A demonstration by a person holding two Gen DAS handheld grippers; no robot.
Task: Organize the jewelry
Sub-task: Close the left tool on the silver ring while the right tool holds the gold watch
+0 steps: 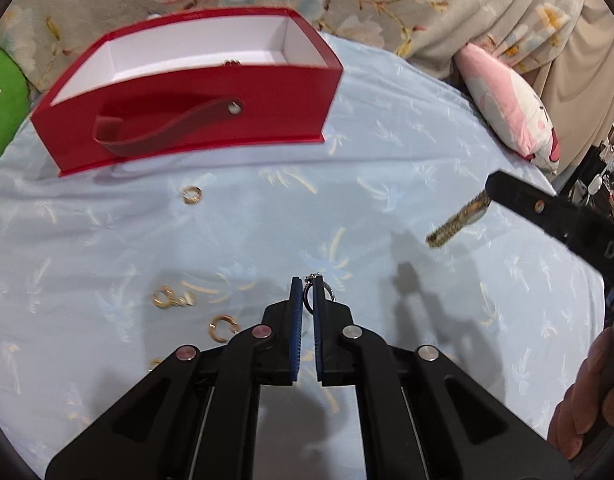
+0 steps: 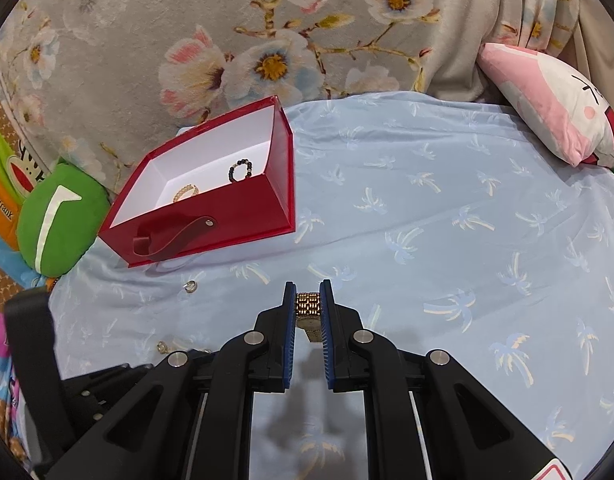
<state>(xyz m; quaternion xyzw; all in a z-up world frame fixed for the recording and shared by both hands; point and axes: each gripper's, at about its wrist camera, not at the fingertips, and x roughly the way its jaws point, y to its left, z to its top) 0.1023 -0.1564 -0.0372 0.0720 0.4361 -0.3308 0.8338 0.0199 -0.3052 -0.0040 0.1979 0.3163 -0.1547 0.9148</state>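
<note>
Only your right wrist view shows inside the red box [image 2: 211, 204], upper left: a black bead bracelet [image 2: 240, 171] and a gold one [image 2: 185, 193]. Your right gripper [image 2: 308, 294] pinches the gold watch [image 2: 308, 305]; your left gripper [image 1: 306, 286] is closed on a silver ring [image 1: 319, 286]. Gold earrings [image 1: 191, 194] lie loose on the blue sheet [image 1: 427, 152], with open cloth at right.

Box: the open red cardboard box with a strap handle [image 2: 203, 208] sits far left on the pale blue palm-print bedsheet [image 2: 447, 220].
In box: a black bead bracelet [image 2: 240, 171] to the right, a gold bead bracelet [image 2: 185, 192] to the left.
Near box: a small gold ring [image 1: 191, 195] lies on the sheet.
Near left: three gold ear cuffs [image 1: 175, 298].
Far right: a pink cartoon pillow [image 2: 547, 108].
Left of box: a green plush cushion [image 2: 59, 224].
</note>
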